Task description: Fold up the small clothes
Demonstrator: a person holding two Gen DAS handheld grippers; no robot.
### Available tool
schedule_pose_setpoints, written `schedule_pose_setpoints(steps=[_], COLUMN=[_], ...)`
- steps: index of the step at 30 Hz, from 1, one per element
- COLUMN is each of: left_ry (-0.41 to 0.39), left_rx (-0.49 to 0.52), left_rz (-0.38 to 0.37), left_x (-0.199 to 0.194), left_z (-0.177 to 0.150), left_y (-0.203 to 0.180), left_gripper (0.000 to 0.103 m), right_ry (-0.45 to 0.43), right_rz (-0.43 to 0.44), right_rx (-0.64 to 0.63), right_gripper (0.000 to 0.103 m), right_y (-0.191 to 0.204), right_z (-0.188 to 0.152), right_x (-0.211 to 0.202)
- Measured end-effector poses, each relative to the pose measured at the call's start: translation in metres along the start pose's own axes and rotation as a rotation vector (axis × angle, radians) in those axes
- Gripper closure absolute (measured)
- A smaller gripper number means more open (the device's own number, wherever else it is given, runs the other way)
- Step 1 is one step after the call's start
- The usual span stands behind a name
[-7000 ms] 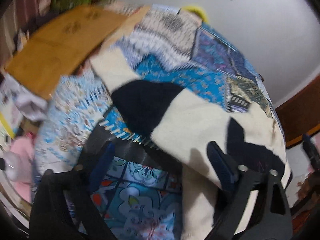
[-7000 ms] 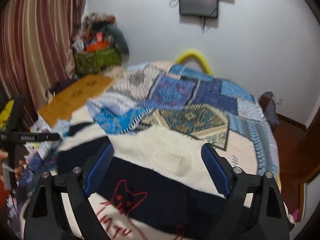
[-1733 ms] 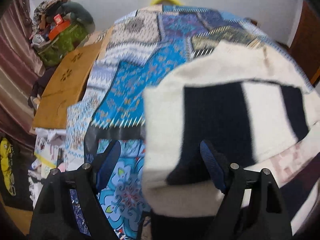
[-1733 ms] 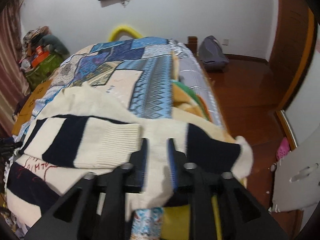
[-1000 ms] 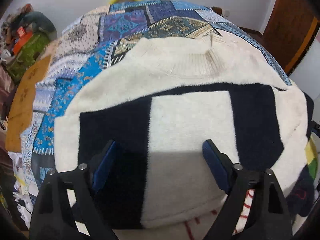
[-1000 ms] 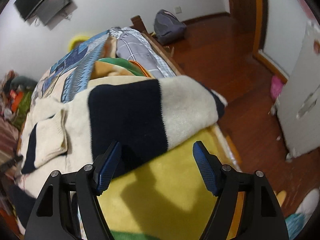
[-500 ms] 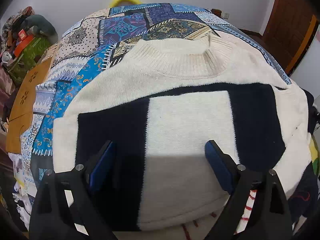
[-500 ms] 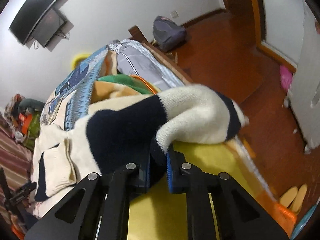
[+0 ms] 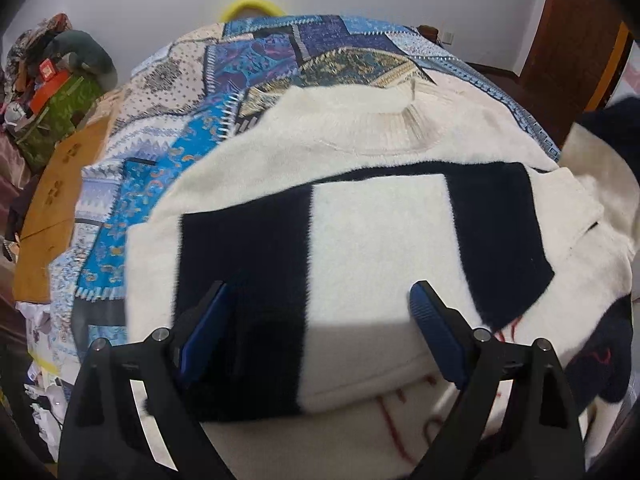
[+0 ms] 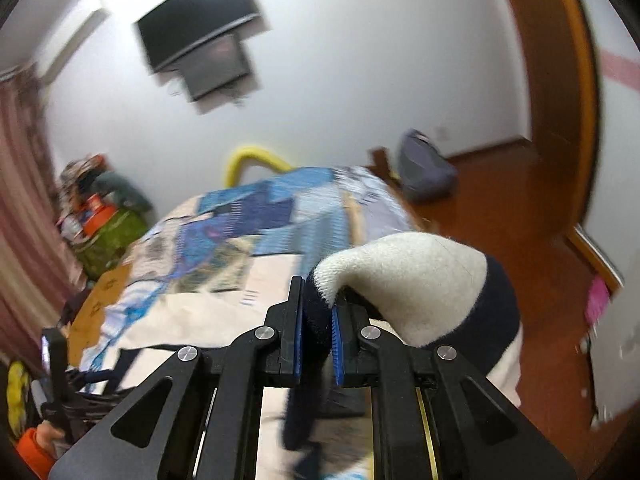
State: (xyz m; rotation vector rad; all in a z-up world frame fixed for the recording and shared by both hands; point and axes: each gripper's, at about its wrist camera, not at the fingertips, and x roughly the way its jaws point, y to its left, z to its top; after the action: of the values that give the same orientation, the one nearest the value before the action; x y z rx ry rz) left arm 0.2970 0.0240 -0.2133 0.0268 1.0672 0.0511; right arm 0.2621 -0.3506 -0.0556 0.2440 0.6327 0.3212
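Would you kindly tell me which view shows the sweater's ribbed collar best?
The left wrist view: the ribbed collar lies unobstructed on the spread sweater. The right wrist view shows only the sleeve pinched in the right gripper, no collar.

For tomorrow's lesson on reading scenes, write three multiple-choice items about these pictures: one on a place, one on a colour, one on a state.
1. Where does the sweater lie?
A. on a patchwork quilt
B. on the floor
C. on a chair

2. Which colours are the sweater's blocks?
A. red and green
B. cream and dark navy
C. grey and pink

3. How do the right gripper jaws stand?
A. wide open
B. out of view
C. shut on a sleeve

Answers:
1 A, the quilt shows around the sweater.
2 B, both wrist views show cream beside dark navy.
3 C, the sleeve fabric is pinched between them.
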Motion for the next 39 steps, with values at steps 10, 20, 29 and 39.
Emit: schedule_pose_setpoints(steps=[10, 20, 29, 39], left_ry=[-0.06, -0.07, -0.108, -0.014], left_rx=[-0.05, -0.005, 0.198, 0.487], left_rz=[-0.003, -0.004, -0.07, 0.013], left_x=[-0.045, -0.055, -0.06, 0.014], left_z=[-0.019, -0.01, 0.035, 0.049], left_y=[0.043, 0.027, -0.083, -0.199], left_gripper=[0.012, 0.012, 0.012, 0.008], right_ry=[0.228, 0.472, 0.309, 0.287], right_rz=[0.151, 0.174, 0.086, 0.001], right_rx=[-0.167, -0.233, -0.167, -0.024], right_gripper=[0.093, 0.068, 0.055, 0.053], right_y=[0.102, 0.105, 0.04, -0.03], right_z=[-0.055, -0.104, -0.081, -0.097], right_x=[0.088, 0.116, 0.049, 0.027])
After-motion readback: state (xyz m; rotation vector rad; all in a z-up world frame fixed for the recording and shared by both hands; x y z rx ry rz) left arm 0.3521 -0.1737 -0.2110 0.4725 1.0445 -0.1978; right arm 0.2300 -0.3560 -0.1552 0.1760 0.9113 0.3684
